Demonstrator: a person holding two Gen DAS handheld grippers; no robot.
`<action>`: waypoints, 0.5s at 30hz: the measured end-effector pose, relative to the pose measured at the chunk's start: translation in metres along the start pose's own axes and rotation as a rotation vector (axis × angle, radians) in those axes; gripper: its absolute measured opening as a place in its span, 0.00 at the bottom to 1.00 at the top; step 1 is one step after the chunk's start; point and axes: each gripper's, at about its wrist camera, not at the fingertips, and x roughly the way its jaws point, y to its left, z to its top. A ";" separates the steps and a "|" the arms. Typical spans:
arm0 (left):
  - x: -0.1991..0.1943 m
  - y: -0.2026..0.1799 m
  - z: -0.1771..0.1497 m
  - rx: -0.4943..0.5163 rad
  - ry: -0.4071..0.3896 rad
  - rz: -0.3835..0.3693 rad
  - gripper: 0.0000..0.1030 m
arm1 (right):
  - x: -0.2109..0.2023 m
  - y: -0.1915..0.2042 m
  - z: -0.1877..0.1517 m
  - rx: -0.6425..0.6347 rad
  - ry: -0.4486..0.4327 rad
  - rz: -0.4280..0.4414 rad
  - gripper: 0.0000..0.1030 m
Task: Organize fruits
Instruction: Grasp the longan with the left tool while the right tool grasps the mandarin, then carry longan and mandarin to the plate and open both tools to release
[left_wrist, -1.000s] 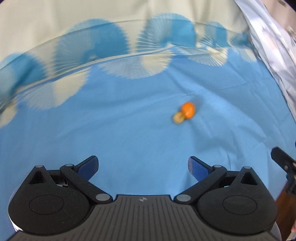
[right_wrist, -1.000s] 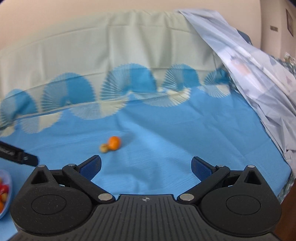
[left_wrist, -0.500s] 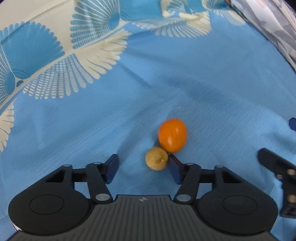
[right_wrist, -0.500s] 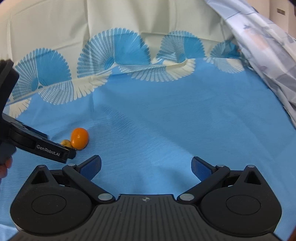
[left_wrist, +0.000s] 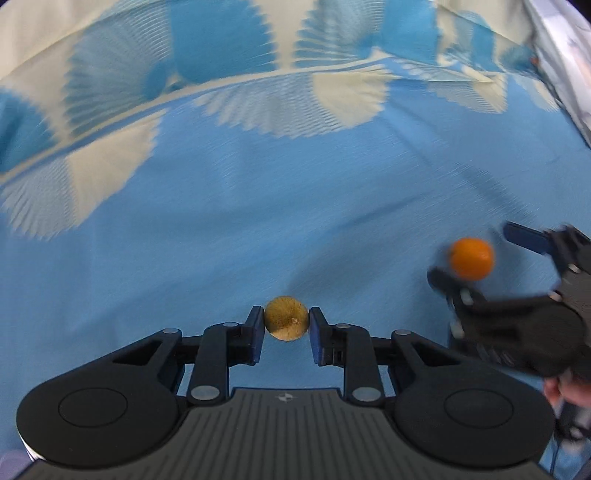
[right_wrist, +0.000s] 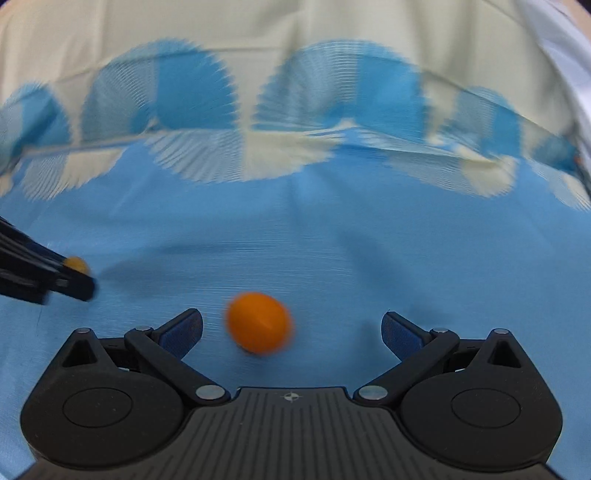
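Observation:
A small yellow-brown round fruit (left_wrist: 286, 324) sits between the blue pads of my left gripper (left_wrist: 286, 338), which is shut on it just over the blue cloth. The same fruit (right_wrist: 75, 264) peeks from the left gripper's fingers (right_wrist: 70, 286) at the left of the right wrist view. An orange fruit (right_wrist: 259, 324) lies on the cloth between the wide-apart pads of my right gripper (right_wrist: 291, 328), which is open and not touching it. From the left wrist view the orange fruit (left_wrist: 471, 258) shows at the right, inside the right gripper's fingers (left_wrist: 526, 236).
A blue cloth (left_wrist: 258, 221) with cream and blue fan patterns along the far side covers the surface. A pale patterned fabric (left_wrist: 569, 62) hangs at the far right. Part of a hand (left_wrist: 569, 393) holds the right gripper.
My left gripper closed on the yellow-brown fruit and carried it away from the orange one. My right gripper came down and left until the orange fruit lay between its open pads.

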 end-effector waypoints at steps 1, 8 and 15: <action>-0.006 0.006 -0.007 -0.011 0.002 0.008 0.27 | 0.006 0.008 0.000 -0.041 0.004 -0.002 0.76; -0.059 0.032 -0.047 -0.104 -0.003 0.011 0.27 | -0.024 0.030 -0.009 -0.077 0.008 -0.058 0.39; -0.138 0.035 -0.093 -0.132 -0.038 0.028 0.27 | -0.100 0.037 -0.014 -0.016 -0.008 -0.042 0.39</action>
